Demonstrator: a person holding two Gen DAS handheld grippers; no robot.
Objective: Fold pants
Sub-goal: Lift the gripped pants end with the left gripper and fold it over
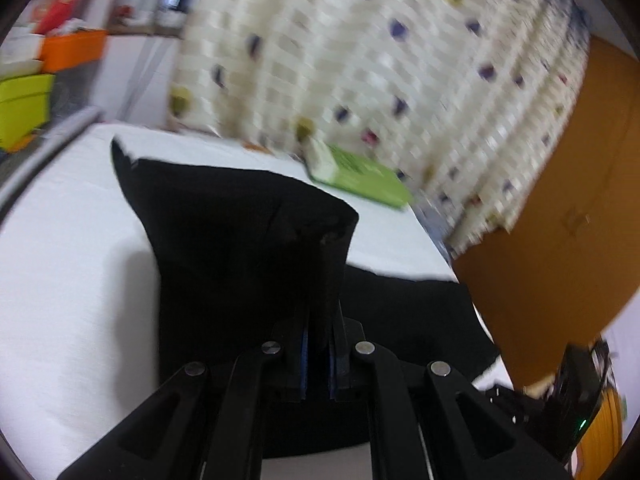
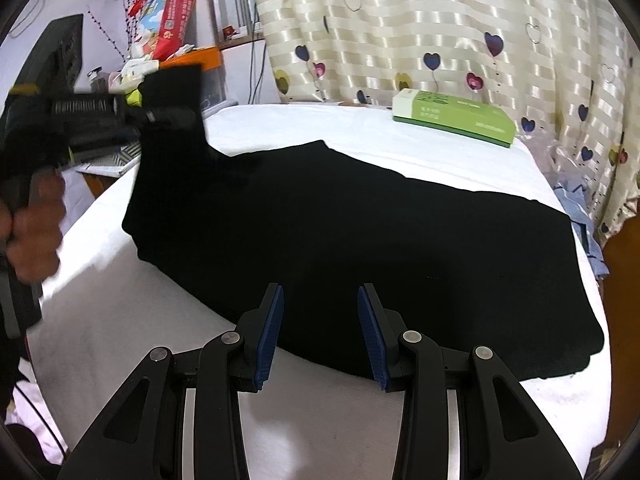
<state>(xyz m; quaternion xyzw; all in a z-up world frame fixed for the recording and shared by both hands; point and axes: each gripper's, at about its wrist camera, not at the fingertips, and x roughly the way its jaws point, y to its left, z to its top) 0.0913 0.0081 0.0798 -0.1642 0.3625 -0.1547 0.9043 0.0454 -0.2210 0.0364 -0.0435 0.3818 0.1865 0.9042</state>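
Observation:
Black pants [image 2: 360, 248] lie spread across a white-covered table [image 2: 120, 340]. My left gripper [image 1: 318, 312] is shut on one end of the pants [image 1: 240, 240] and holds that end raised above the table. In the right wrist view the left gripper [image 2: 168, 114] appears at the upper left, held by a hand [image 2: 36, 228], with the black cloth hanging from it. My right gripper [image 2: 320, 320] stands open just above the near edge of the pants, nothing between its blue pads [image 2: 270, 336].
A green and white box [image 2: 454, 122] lies at the table's far side by a heart-patterned curtain [image 2: 440, 32]. Orange and green bins [image 1: 72, 50] and boxes stand at the left. Blue cloth [image 2: 580, 208] hangs off the right edge. A brown door [image 1: 560, 220] is at right.

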